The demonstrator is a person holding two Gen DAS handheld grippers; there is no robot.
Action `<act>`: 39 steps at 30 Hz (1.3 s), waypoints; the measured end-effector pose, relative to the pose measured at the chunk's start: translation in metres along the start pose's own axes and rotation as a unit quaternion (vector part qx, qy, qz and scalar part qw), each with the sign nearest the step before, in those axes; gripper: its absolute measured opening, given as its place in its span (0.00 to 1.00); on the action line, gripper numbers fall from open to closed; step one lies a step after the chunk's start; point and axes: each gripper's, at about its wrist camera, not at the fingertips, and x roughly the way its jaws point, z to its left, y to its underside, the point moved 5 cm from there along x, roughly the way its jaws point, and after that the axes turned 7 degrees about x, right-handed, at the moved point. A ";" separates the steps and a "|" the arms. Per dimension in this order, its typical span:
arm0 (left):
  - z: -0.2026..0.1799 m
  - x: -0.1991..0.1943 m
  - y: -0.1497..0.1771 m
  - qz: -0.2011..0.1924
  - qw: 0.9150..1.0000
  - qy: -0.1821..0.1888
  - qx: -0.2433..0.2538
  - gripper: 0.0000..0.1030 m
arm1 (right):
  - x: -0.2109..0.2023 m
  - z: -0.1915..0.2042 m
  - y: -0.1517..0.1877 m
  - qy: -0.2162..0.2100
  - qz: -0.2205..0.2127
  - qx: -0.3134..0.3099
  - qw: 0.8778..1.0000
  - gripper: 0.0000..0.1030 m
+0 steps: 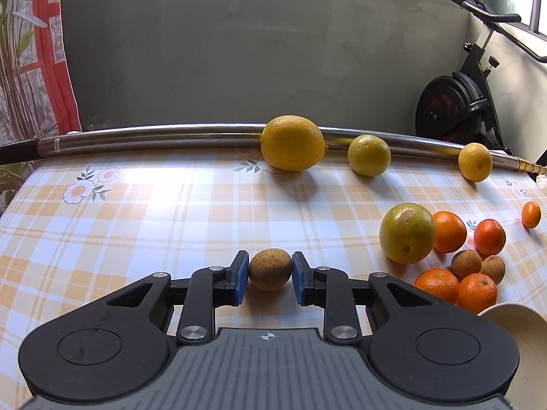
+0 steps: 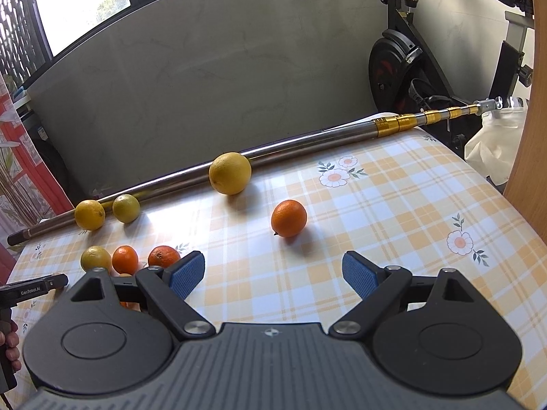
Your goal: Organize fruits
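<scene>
In the left wrist view my left gripper [image 1: 270, 270] is shut on a small brown round fruit [image 1: 270, 268] that rests on the checked tablecloth [image 1: 154, 222]. To its right lie a yellow-green orange [image 1: 407, 233], several small oranges [image 1: 448, 231] and two more brown fruits [image 1: 466, 263]. Three yellow citrus fruits [image 1: 292, 142] line the metal pole [image 1: 154, 136] at the back. In the right wrist view my right gripper [image 2: 273, 275] is open and empty, just short of a lone small orange [image 2: 289, 218]. A big yellow fruit [image 2: 229, 173] lies beyond it.
A cream bowl rim [image 1: 512, 321] shows at the lower right of the left view. The telescopic pole [image 2: 393, 124] runs along the table's far edge. An exercise bike [image 2: 403, 68] stands behind the table and a white bag [image 2: 495, 143] hangs at the right.
</scene>
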 end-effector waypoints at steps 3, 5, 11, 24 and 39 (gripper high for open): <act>0.001 0.000 0.000 0.000 1.000 0.006 -0.005 0.28 | 0.000 0.001 0.000 0.000 0.001 -0.003 1.000 0.88; 0.001 -0.002 0.000 -0.001 1.000 0.009 -0.008 0.28 | 0.002 0.002 -0.001 -0.002 0.004 -0.006 1.000 0.88; 0.000 -0.014 -0.001 -0.013 1.000 0.010 -0.013 0.28 | 0.016 0.002 -0.008 0.006 -0.004 -0.047 0.999 0.86; -0.017 -0.047 0.000 -0.036 0.999 -0.014 -0.007 0.28 | 0.085 -0.009 -0.023 0.011 -0.019 -0.083 0.996 0.57; -0.030 -0.058 0.004 -0.038 0.999 0.007 0.001 0.28 | 0.110 -0.007 -0.026 0.043 0.006 -0.077 0.996 0.55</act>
